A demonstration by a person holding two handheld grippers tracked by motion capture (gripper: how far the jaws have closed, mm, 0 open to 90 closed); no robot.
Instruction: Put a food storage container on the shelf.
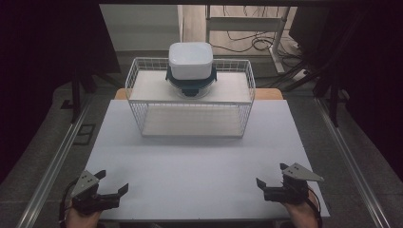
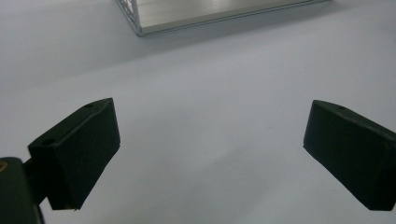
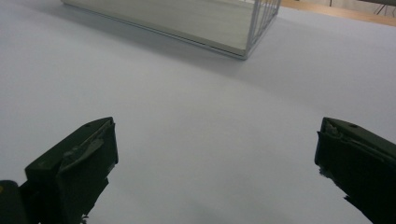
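Note:
A white wire rack (image 1: 190,118) with two shelves stands at the back middle of the pale table (image 1: 190,175). On its top shelf sits a white lidded container (image 1: 190,60) on a dark teal base (image 1: 190,85). My left gripper (image 1: 113,181) rests at the front left edge, open, nothing between its jaws. My right gripper (image 1: 272,175) rests at the front right, open and empty too. The left gripper view has the left gripper (image 2: 210,144) over bare table, with the rack's lower corner (image 2: 140,28) beyond. In the right gripper view, the right gripper (image 3: 215,163) faces the rack's corner (image 3: 247,49).
A wooden surface (image 1: 268,93) peeks out behind the pale table. Metal rails (image 1: 57,156) run along both sides. A desk frame with cables (image 1: 256,40) stands on the floor behind. Wide bare table lies between the grippers and the rack.

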